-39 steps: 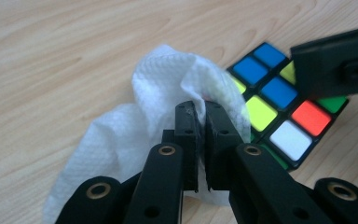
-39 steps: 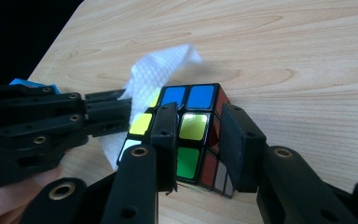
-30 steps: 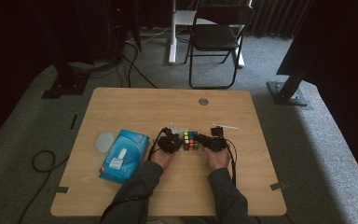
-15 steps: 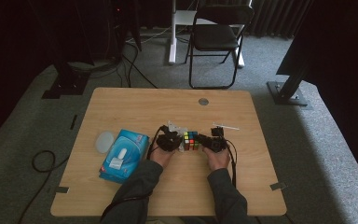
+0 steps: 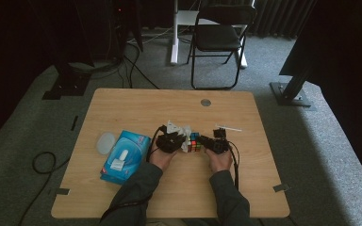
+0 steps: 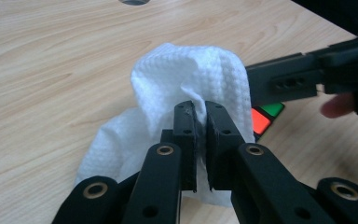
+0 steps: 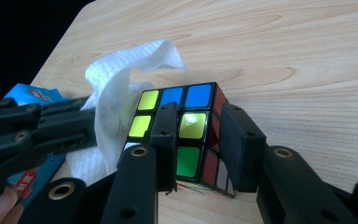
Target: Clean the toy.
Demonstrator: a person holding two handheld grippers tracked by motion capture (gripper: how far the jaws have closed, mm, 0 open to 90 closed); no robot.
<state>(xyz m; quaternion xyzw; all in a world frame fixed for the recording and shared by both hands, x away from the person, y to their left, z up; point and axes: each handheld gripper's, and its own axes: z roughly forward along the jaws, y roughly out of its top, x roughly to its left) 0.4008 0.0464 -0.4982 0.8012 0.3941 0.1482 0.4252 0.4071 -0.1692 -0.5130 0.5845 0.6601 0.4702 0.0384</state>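
Between the two grippers — left gripper [image 6: 200, 109] clamped on the white wipe [image 6: 191, 79], right gripper [image 7: 198, 123] clamped on the puzzle cube [image 7: 186, 126] — wipe touches the cube's left side.

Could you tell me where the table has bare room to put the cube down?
Bare wood lies along the table far edge around the round grommet, and on the right side beyond the right claw. It is crowded mid-table: tissue pack, left claw pinching the white wipe, and the cube.

White waffle-textured cloth [image 6: 186, 84], multicoloured cube [image 7: 186, 126], blue packet [image 5: 125, 155]
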